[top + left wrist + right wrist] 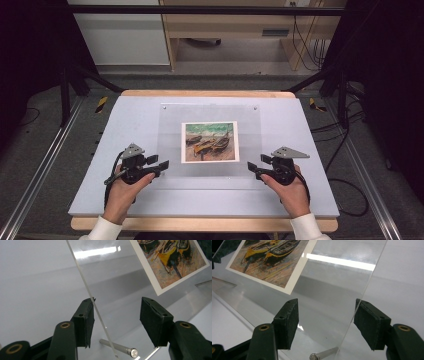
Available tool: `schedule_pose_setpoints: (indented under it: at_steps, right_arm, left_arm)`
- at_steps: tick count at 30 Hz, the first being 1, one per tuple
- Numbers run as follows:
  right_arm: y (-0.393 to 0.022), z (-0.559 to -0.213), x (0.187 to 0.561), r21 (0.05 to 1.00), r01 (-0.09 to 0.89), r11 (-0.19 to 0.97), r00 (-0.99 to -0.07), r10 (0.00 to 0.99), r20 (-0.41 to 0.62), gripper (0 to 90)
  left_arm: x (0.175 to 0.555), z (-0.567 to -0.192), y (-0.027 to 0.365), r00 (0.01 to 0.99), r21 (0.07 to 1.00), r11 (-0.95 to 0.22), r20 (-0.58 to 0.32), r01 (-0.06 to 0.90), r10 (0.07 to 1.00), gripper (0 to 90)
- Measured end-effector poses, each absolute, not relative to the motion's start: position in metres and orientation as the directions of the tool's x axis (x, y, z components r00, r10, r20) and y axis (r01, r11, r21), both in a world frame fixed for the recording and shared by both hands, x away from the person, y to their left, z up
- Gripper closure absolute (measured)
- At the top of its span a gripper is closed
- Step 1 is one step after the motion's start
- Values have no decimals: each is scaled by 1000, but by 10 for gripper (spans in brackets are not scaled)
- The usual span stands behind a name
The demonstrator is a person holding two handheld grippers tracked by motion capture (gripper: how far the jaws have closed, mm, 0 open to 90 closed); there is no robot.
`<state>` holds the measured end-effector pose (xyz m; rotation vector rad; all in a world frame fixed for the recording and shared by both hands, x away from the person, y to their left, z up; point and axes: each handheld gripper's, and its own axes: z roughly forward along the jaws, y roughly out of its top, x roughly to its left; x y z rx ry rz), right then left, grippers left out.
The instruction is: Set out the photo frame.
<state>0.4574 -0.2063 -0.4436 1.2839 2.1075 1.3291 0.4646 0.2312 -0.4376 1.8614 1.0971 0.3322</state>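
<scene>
Where grey floor rings the pale table, both tools, left and right, straddle the clear sheet's edges, spread

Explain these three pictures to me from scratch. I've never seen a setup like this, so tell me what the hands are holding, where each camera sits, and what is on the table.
No robot here: a person holds a handheld clamp tool in each hand, the left gripper and the right gripper. Each has two black jaws.

The wide picture comes from a camera above the person, looking down at the grey table. The other two come from small cameras riding on each gripper, looking out between its own jaws.

On the table lies a clear acrylic sheet with a print of painted boats in its middle. Small metal pins sit at its near corners.

Nothing is gripped yet. Each gripper has its jaws apart, one on either side of a side edge of the sheet: the left gripper at the sheet's left edge, the right gripper at its right edge. The pads do not appear to press on it.
</scene>
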Motion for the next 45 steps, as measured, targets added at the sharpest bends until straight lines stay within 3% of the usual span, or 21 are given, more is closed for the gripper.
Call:
schedule_pose_setpoints:
  at_steps: [45]
  right_arm:
    - [-211, -443, 428, 862, 471, 186, -535, 837, 112, 549]
  left_arm:
    - [435, -437, 233, 573, 833, -236, -114, 500, 812, 576]
